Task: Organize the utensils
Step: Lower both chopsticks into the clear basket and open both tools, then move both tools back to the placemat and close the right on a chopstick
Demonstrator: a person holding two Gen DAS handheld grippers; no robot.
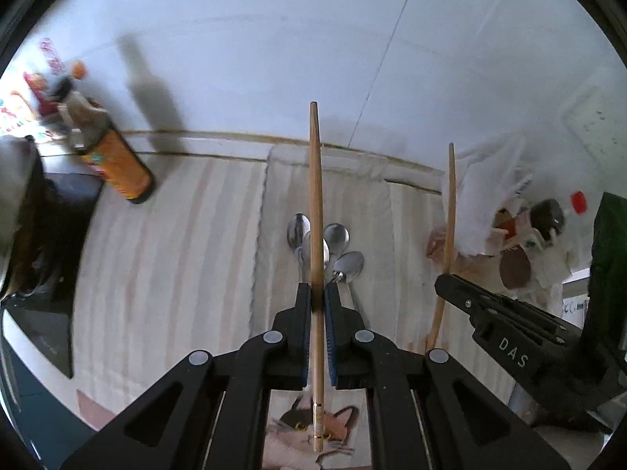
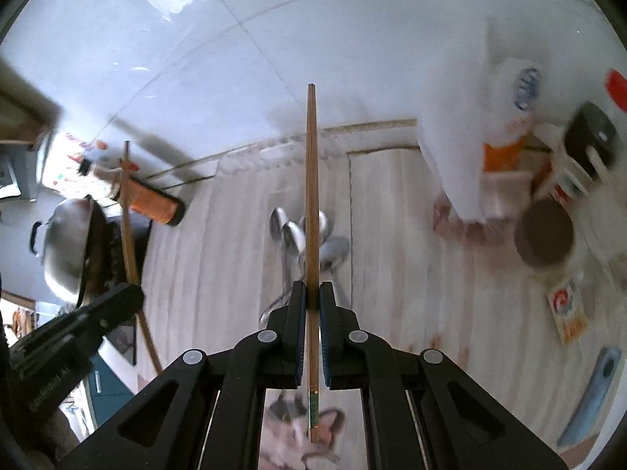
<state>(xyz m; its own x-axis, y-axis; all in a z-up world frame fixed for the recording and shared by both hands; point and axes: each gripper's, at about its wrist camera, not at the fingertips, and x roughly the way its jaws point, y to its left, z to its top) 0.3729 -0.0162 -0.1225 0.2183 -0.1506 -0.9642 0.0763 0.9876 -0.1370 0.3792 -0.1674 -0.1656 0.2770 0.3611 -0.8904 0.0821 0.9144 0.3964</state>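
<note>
My left gripper [image 1: 318, 293] is shut on a light wooden chopstick [image 1: 316, 203] that points up and away over the counter. My right gripper [image 2: 312, 293] is shut on a darker wooden chopstick [image 2: 312, 196], also pointing forward. Several metal spoons [image 1: 335, 248] lie in a bunch on the striped cloth below both grippers; they also show in the right wrist view [image 2: 298, 239]. The right gripper [image 1: 444, 280] and its chopstick [image 1: 450, 211] show at the right of the left wrist view. The left gripper [image 2: 131, 295] and its chopstick [image 2: 127, 211] show at the left of the right wrist view.
An orange bottle [image 1: 113, 156] lies on the counter at left by a dark stove [image 1: 58, 235]. A metal wok [image 2: 70, 243] sits on the stove. A white bag [image 2: 466, 149], jars [image 1: 544, 219] and a brown lid [image 2: 544, 239] crowd the right. A white tiled wall [image 1: 274, 39] stands behind.
</note>
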